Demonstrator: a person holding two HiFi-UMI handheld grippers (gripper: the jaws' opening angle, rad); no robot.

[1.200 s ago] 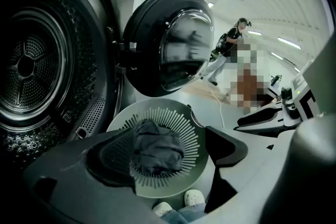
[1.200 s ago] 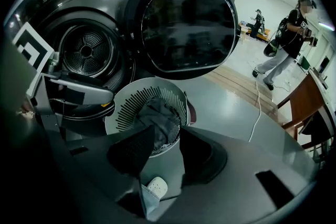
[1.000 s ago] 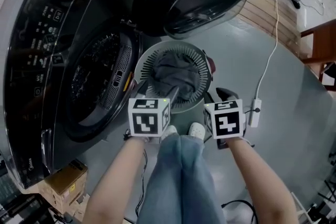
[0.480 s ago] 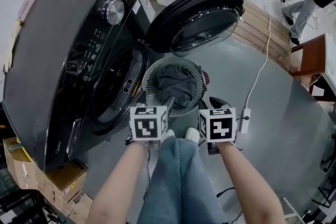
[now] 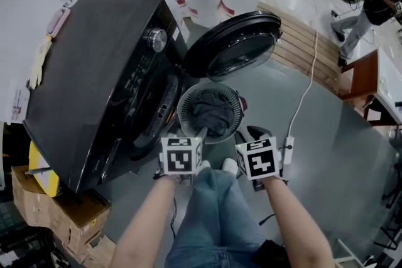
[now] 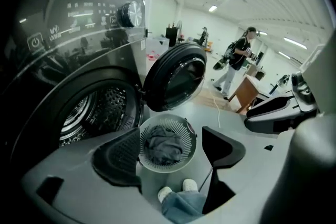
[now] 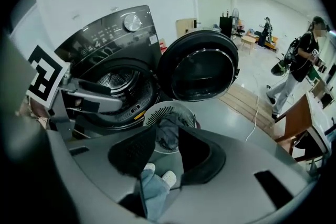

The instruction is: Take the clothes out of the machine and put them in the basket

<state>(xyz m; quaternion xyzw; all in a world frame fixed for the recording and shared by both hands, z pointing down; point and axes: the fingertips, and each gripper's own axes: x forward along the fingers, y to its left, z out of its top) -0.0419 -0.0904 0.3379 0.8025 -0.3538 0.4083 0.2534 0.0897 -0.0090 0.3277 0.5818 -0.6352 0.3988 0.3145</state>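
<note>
On my feed the person wears faded blue jeans (image 5: pixel 217 216) and white shoes (image 5: pixel 231 166). Both forearms (image 5: pixel 147 216) are uncovered, and any sleeve probably ends above the frame. The left gripper (image 6: pixel 173 150) and right gripper (image 7: pixel 168 150) have pale grey bodies and black wedge-shaped jaws, and the left one's inner pad (image 6: pixel 119 157) is finely ribbed. Each carries a white marker cube (image 5: pixel 181 159) printed with black square patterns.
</note>
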